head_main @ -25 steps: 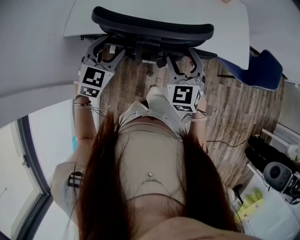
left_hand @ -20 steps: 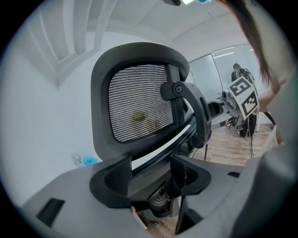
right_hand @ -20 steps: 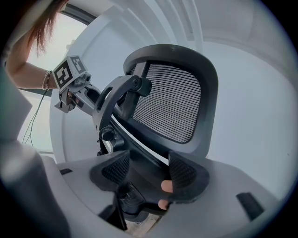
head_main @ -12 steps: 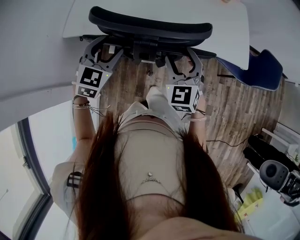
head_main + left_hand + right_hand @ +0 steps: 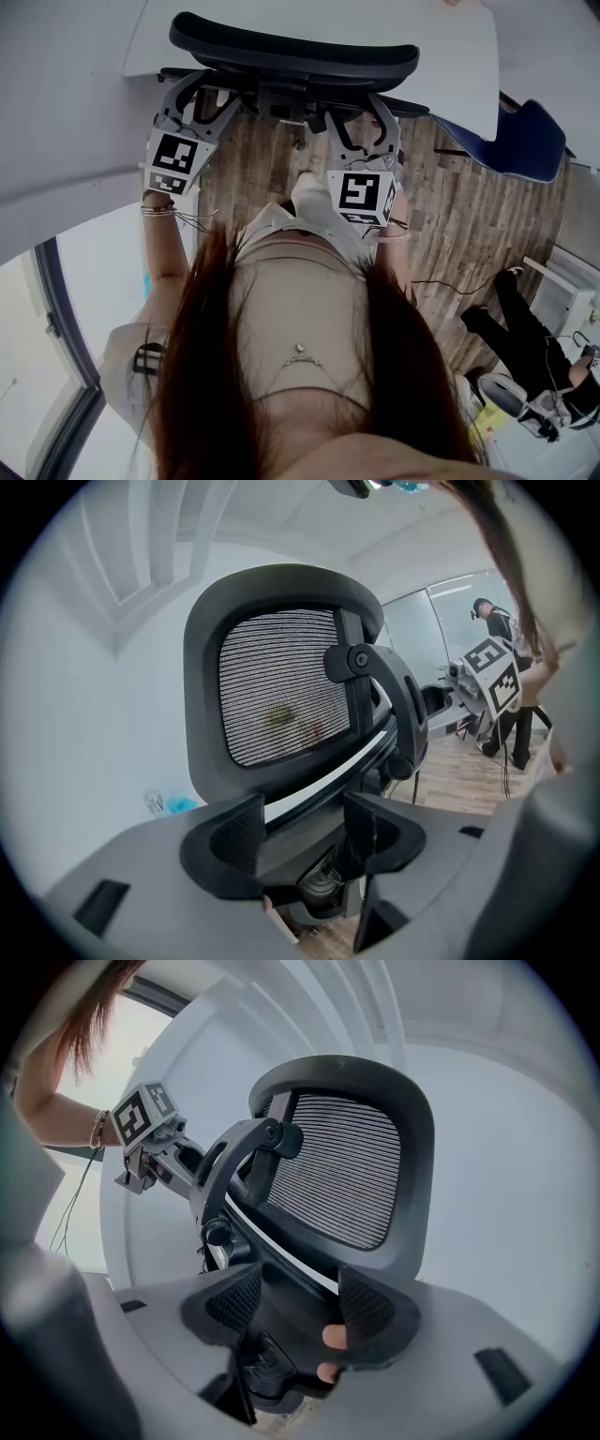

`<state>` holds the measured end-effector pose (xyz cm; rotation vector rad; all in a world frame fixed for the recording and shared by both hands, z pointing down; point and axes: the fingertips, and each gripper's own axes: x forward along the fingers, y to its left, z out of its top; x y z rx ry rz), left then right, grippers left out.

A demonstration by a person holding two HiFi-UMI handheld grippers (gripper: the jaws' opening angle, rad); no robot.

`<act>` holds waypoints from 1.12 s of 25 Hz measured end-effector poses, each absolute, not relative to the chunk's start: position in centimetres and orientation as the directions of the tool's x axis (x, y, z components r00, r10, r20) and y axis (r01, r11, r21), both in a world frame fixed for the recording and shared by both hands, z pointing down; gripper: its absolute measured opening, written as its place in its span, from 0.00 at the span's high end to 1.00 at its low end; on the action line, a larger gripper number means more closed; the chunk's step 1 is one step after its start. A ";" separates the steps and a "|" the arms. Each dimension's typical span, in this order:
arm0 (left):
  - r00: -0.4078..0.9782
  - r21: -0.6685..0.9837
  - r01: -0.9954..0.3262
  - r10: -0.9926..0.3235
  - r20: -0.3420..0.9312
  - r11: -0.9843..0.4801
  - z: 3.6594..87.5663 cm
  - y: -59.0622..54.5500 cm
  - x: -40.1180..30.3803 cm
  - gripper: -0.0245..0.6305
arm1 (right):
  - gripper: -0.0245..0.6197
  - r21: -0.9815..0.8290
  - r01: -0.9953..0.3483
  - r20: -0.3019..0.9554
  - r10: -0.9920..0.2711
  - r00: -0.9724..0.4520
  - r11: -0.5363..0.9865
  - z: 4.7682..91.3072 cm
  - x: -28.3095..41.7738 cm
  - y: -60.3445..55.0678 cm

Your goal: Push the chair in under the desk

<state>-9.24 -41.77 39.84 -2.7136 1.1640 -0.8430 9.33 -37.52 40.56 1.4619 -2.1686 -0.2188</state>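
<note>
By the white desk (image 5: 450, 66), only gripper views show mesh on the chair (image 5: 281, 686).

Head view steeply down; both gripper views close on the shared chair (image 5: 291, 56)

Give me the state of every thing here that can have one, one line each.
chair: upright, backrest at the desk's near edge, held from behind by both grippers.
desk: standing, its white top showing beyond the chair's back.
left gripper: shut on the chair's back frame.
right gripper: shut on the chair's back frame.
</note>
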 end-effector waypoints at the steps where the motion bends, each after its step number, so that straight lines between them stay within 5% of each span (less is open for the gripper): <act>1: 0.563 -0.271 -0.649 -0.689 0.457 -0.711 39.8 -41.8 -9.3 0.57 | 0.54 0.401 -0.820 0.320 -0.901 -0.292 0.408 40.5 9.3 -37.5; 28: 0.571 -0.278 -0.629 -0.674 0.468 -0.726 39.9 -41.8 -9.3 0.57 | 0.56 0.345 -0.837 0.324 -0.891 -0.319 0.425 40.3 9.4 -37.5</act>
